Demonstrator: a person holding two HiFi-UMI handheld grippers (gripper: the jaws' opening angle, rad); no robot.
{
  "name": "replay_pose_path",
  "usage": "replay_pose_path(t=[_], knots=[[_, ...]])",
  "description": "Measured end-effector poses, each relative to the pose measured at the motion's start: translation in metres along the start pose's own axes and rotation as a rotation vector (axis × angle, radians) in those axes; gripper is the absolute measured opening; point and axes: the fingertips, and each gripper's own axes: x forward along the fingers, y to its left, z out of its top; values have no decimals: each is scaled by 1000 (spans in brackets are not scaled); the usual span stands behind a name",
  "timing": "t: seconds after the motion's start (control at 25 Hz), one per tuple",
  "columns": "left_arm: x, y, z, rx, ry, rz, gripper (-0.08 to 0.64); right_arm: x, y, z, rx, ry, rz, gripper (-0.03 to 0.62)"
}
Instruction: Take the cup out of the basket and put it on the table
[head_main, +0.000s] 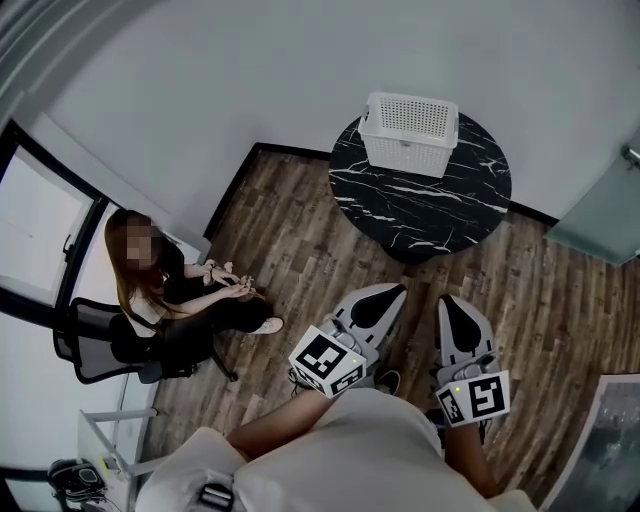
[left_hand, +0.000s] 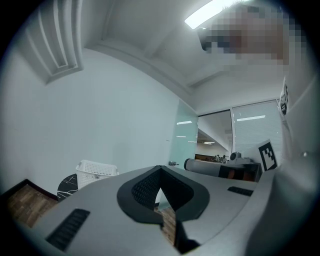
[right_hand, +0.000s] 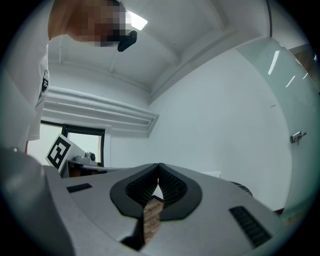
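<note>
Holds the left hand-held gripper (head_main: 386, 294) and the right hand-held gripper (head_main: 448, 302) low at bottom centre, jaws of each pressed together on nothing, well apart from the white lattice-walled basket (head_main: 405, 155) on the upper part of the round black white-veined desk (head_main: 430, 205), upper centre; cup not discernible inside.

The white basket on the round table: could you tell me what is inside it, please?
The basket on the table shows only pale perforated plastic from above; no cup can be made out. The left gripper view shows just its outer wall, hiding any contents.
</note>
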Motion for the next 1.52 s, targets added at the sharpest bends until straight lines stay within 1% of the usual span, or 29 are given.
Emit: replay_pose_path(t=[0.16, 0.4, 0.6, 0.76, 1.0, 1.12, 1.24, 1.36, 1.52], knots=[[11, 12, -2, -2, -7, -7, -2, 11, -8, -3, -6, 4, -5, 6], [39, 47, 2, -11, -25, -23, -2, 48, -29, -10, -26, 11, -22, 6], [74, 98, 6, -23, -34, -50, -2, 106, -54, -14, -48, 23, -33, 6], [102, 151, 16, -45, -36, -58, -2, 165, -71, -17, -63, 59, -28, 6], [132, 230, 37, -66, -39, -51, -2, 258, -83, -16, -78, 95, 18, 6], [148, 268, 49, -60, -42, -46, -2, 299, -92, -15, -83, 102, 31, 6], [165, 293, 57, -54, -44, -56, -2, 328, -107, -17, -74, 99, 19, 6], [181, 311, 57, -54, -26, -66, -2, 347, -120, -20, -61, 99, 4, 6], [208, 319, 52, -53, 11, -90, -2, 354, -145, -24, -41, 108, -24, 6]])
